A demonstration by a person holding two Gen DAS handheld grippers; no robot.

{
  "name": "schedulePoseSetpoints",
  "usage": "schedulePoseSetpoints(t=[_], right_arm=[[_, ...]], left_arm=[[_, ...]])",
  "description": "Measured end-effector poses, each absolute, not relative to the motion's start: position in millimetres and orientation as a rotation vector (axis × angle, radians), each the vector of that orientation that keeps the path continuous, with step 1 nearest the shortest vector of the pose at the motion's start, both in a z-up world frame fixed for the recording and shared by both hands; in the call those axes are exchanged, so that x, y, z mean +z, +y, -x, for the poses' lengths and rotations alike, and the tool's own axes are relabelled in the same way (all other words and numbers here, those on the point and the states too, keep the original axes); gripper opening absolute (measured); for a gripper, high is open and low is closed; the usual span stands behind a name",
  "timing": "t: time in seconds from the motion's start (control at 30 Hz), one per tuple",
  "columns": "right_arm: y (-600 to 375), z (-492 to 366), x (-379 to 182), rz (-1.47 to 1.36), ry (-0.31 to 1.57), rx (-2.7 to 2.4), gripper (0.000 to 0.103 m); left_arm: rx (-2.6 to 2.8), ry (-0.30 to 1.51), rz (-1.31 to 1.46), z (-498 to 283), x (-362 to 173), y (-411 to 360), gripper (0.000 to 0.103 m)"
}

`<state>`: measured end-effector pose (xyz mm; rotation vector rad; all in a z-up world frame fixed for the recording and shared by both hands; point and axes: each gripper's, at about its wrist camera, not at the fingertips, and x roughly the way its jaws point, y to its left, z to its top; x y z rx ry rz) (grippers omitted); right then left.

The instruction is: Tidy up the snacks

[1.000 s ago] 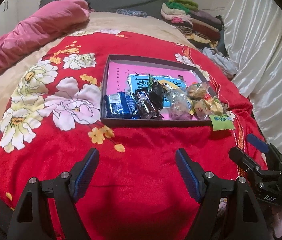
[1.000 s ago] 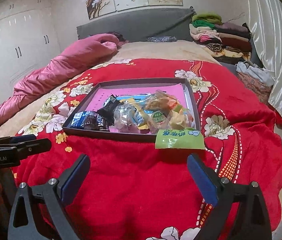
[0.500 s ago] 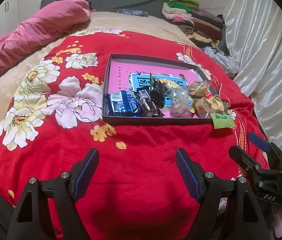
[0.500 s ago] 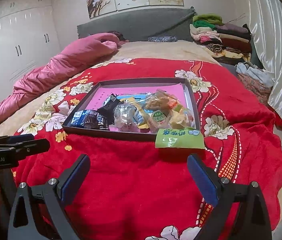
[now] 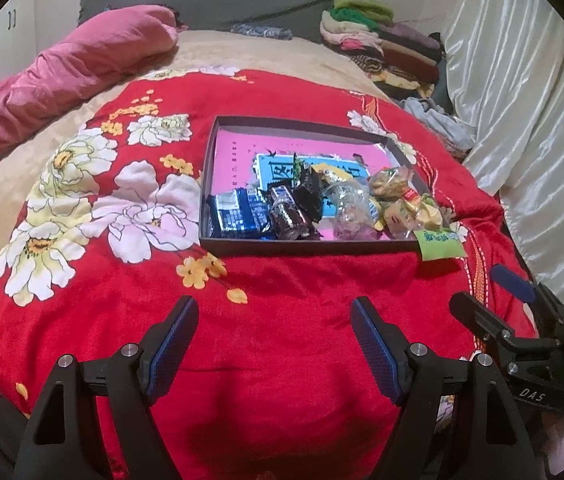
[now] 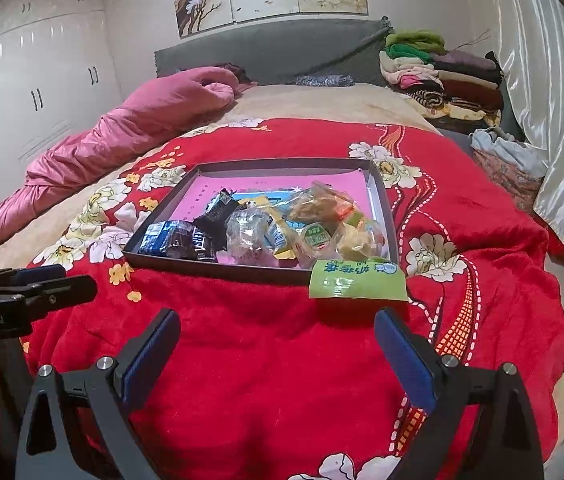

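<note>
Your left gripper [image 5: 273, 322] is tilted downward with its jaws wide apart and nothing between the blue pads [image 5: 172, 346]. Your right gripper [image 6: 277, 338] is in the same pose, angled down, jaws spread and empty. They sit side by side, so each one pokes into the edge of the other's camera view.

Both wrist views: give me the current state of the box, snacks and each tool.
Box: open, no lid on it, resting on the red blanket.
Green packet: hanging over the box's near rim.
Other snacks: piled inside, near end.
Left tool: open, empty.
Right tool: open, empty.
</note>
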<state>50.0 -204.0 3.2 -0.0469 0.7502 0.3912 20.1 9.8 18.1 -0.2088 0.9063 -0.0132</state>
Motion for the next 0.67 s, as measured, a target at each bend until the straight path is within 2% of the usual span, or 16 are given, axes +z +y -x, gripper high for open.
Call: schedulePoseSetpoints(t=[0.47,0.67], right_arm=[[-204.4,-50.4,2.1,0.067,0.734,0.372,0.098],[-225.5,-57.4,14.3,0.032,0.618,0.310,0.098]], left_arm=[[0.010,0.912,0.172,-23.2,10.9,1.0,0.080],[-0.020,0.869,0.255,-30.6,3.5,15.9,0.080]])
